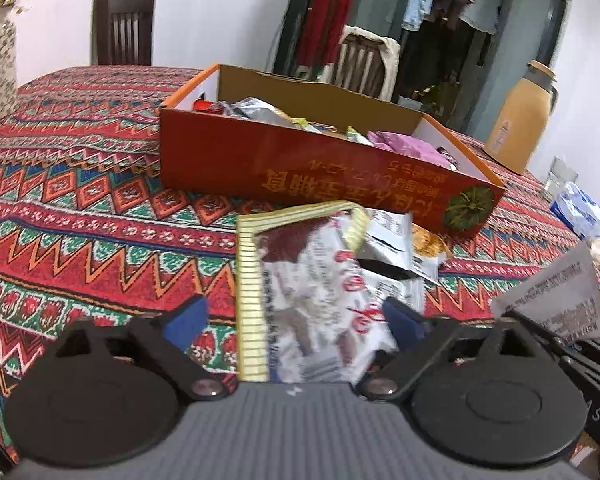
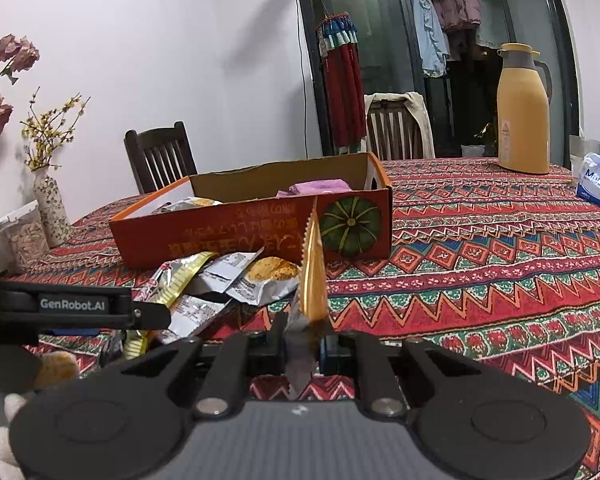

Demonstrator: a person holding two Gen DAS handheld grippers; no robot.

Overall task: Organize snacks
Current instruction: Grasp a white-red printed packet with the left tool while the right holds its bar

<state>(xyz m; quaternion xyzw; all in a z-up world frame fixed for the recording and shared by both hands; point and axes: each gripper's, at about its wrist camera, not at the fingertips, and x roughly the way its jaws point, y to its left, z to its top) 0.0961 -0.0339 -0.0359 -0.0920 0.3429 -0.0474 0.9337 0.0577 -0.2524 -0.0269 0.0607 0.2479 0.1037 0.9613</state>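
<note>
Left gripper (image 1: pixel 296 316): jaws wide, straddling a crinkly red-and-white foil snack packet with a gold ribbed edge (image 1: pixel 312 280). The blue pads (image 1: pixel 190 318) sit either side of it with gaps visible, so no grip yet. My read: lined up for a pinch across the packet's width.

Right gripper (image 2: pixel 304 340): jaws narrow, clamped on the bottom seam of a flat gold foil sachet with a serrated top (image 2: pixel 314 280). The sachet stands on edge, pointing to 12 o'clock. An edge grip makes sense: a thin flat pack is hard to pinch any other way, and upright it should drop cleanly over a box wall.

Loose silver foil snack packs (image 2: pixel 236 280) lie heaped on the counter under a red patterned cloth (image 2: pixel 500 260), at 10 o'clock from the right gripper, right against the near wall of the orange cardboard box with a green pumpkin print (image 2: pixel 260 228).

The box sits at 12 o'clock in both views and already holds several packs, including a purple one (image 2: pixel 320 188). The heap beside it keeps each carry short.

Tan thermos jug (image 2: pixel 522 112) at 2 o'clock, well apart.
</note>
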